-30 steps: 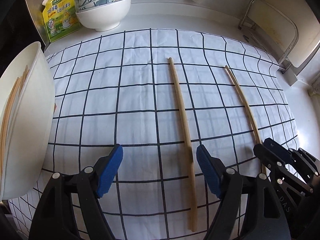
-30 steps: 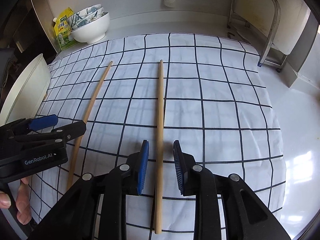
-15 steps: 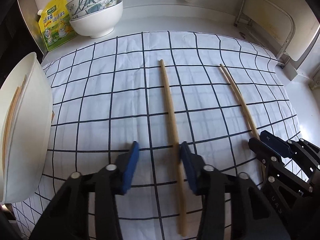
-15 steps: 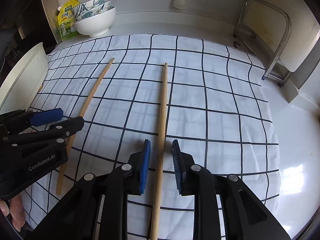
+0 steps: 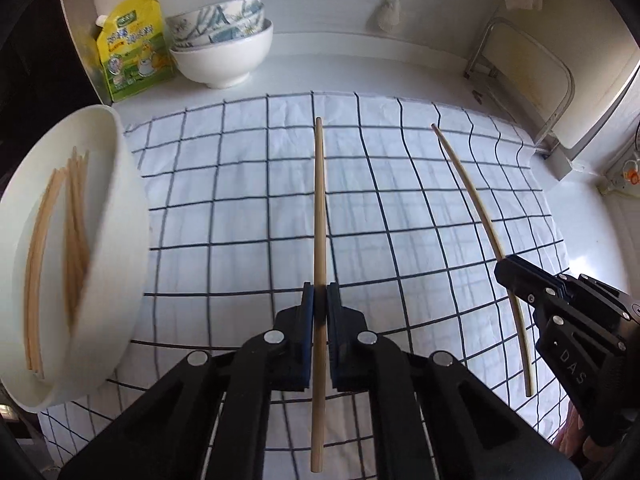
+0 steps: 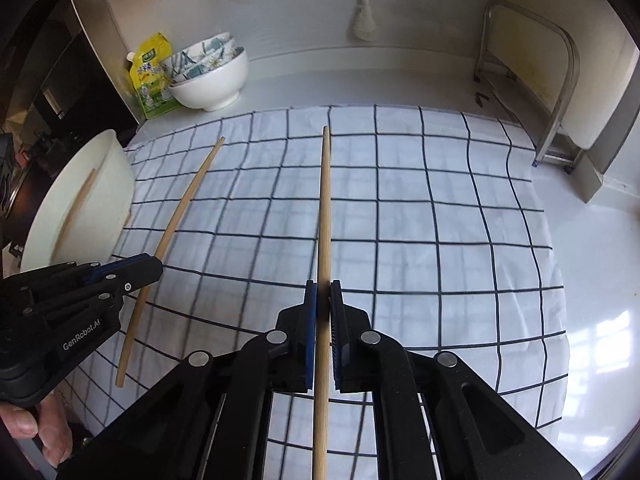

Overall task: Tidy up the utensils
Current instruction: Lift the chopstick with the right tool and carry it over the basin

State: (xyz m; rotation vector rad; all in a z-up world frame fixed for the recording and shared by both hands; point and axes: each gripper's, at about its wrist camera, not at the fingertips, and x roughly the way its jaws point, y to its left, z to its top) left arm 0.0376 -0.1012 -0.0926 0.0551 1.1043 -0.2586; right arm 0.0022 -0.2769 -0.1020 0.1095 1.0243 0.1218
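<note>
Two long wooden chopsticks are held above a white cloth with a dark grid (image 5: 240, 200). My left gripper (image 5: 320, 300) is shut on one chopstick (image 5: 319, 200); this chopstick also shows in the right wrist view (image 6: 176, 220). My right gripper (image 6: 323, 296) is shut on the other chopstick (image 6: 324, 208), which shows at the right of the left wrist view (image 5: 476, 200). Both chopsticks point away from me, lifted off the cloth. A large white bowl (image 5: 116, 208) at the left holds several chopsticks (image 5: 72, 216).
Stacked bowls (image 5: 224, 52) and a yellow-green pouch (image 5: 132, 48) stand at the back left by the wall. A metal rack (image 6: 560, 92) stands at the back right. The cloth (image 6: 440, 220) ends on a white counter at the right.
Both grippers closed on their chopsticks and lifted them off the cloth. The views rose and pulled back, with the white bowl now showing more at the left.
</note>
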